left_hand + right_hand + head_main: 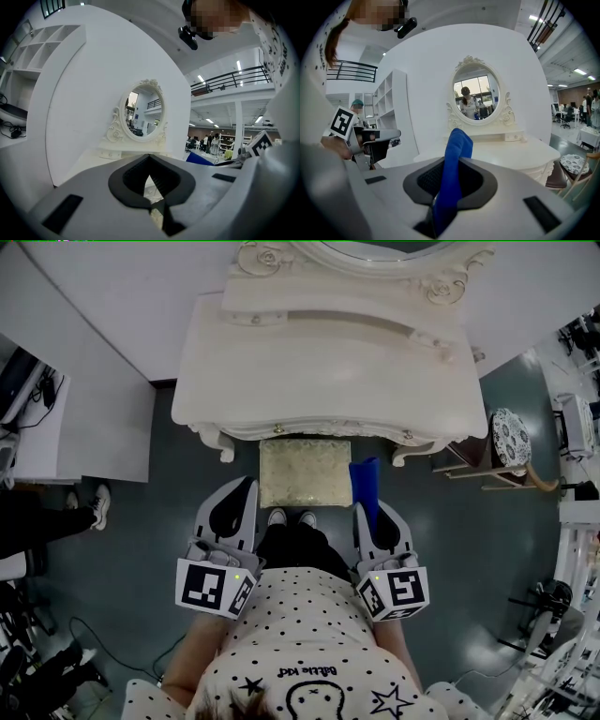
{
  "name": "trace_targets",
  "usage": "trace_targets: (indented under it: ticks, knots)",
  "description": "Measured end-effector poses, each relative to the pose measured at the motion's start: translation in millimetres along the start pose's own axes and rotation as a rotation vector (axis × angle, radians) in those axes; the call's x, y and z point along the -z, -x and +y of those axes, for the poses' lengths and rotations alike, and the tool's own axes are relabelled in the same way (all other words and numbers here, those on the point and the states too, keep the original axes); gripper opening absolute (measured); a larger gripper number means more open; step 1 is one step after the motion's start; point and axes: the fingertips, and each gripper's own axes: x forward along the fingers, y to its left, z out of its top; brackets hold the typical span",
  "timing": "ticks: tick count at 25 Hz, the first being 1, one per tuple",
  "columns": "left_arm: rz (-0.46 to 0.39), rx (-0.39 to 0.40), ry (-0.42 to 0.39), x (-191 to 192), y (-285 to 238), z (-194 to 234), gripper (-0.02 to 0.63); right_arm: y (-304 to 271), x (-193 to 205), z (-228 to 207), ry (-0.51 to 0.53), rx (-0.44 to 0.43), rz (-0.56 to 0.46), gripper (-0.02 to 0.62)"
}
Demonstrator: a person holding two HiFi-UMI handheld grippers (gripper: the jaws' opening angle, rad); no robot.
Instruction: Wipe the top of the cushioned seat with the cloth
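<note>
Your right gripper (367,514) pinches the soft, floppy blue cloth (452,168) near its end. Your left gripper (157,206) is pressed together, empty.

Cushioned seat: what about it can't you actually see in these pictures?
Head view: the cushioned seat has its far edge under the dressing table; its legs are hidden below the cushion.
Left gripper view: only a sliver shows between the left tongs.
Right gripper view: the right tongs and blue cloth cover it entirely.

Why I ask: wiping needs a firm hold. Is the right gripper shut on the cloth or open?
Shut: the right gripper pinches the blue cloth, which sticks up between its jaws.
</note>
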Motion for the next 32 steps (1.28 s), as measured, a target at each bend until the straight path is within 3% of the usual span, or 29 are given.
trace_targets:
  ticks: [20, 32]
  knots:
    - [0.002, 0.004, -0.01, 0, -15, -5, -0.003, -5, 1, -20, -0.018, 0.023, -0.007, 0.064]
    - [0.072, 0.033, 0.041, 28, -55, -11, -0.003, -43, 40, -53, -0.019, 0.05, 0.114, 0.064]
